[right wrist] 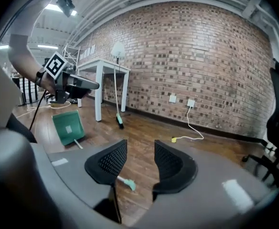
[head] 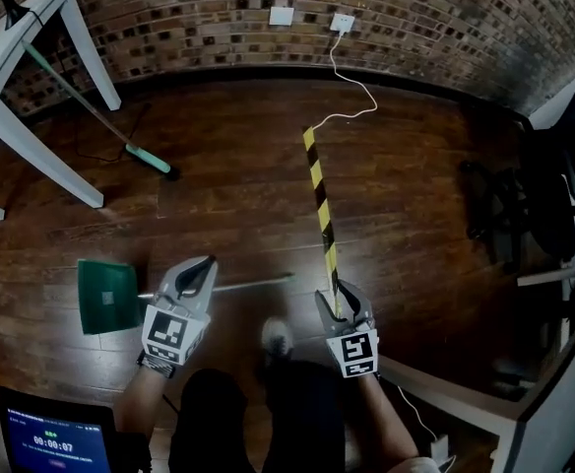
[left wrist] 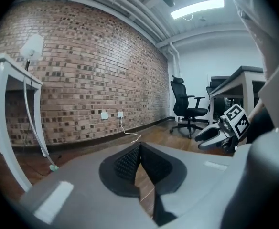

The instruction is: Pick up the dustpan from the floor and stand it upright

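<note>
brick wall [head: 219, 18] | dark plank floor [head: 228, 205] | flat green dustpan [head: 107, 297]

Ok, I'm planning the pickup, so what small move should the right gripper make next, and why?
Probably lower the right gripper a little toward the handle tip of the dustpan. The dustpan lies flat on the floor, the gripper's fingers stand apart and empty, and the tip shows just below them.

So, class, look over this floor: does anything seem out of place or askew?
Yes: the green dustpan lies flat on the wooden floor, its long handle stretched out along the boards, rather than standing upright.
</note>
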Demonstrator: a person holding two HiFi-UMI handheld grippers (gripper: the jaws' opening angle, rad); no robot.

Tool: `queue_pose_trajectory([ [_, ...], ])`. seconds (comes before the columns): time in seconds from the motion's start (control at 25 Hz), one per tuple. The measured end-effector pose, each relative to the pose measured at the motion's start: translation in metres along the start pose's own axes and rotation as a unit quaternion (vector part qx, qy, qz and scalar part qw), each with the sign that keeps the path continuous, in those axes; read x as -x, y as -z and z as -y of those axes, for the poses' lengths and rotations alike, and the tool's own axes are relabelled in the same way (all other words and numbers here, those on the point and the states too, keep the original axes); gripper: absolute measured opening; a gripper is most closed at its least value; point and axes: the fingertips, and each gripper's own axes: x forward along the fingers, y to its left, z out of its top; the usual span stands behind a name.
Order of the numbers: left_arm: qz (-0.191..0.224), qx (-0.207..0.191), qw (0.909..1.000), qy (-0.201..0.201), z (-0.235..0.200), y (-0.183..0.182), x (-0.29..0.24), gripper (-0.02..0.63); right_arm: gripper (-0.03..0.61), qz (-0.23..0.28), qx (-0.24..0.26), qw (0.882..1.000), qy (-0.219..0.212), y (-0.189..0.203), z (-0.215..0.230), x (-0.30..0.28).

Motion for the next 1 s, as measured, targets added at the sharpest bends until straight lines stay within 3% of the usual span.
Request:
queue_pose_trajectory([
  [0.2, -0.016, -0.004, 0.9999, -0.002, 0.006, 0.093, -0.038, 0.002, 0.206, -0.012, -0.002, 1.000, -0.010, 0.100, -0.003, -0.050],
  [0.36, -0.017, -0.018, 0.9997, 0.007, 0.015, 0.134, -0.061, 0.002, 0.221, -0.012, -0.008, 1.000, -0.021, 0.154, -0.006, -0.087],
  [0.64, -0.015, -0.037, 0.9989, 0.025, 0.024, 0.188, -0.095, 0.002, 0.232, -0.028, 0.045, 0.997, -0.053, 0.223, -0.029, -0.143],
  [1.0, -0.036, -0.045, 0.9973, 0.045, 0.021, 0.223, -0.097, 0.002, 0.230, -0.071, 0.050, 0.996, -0.033, 0.284, -0.035, -0.184],
])
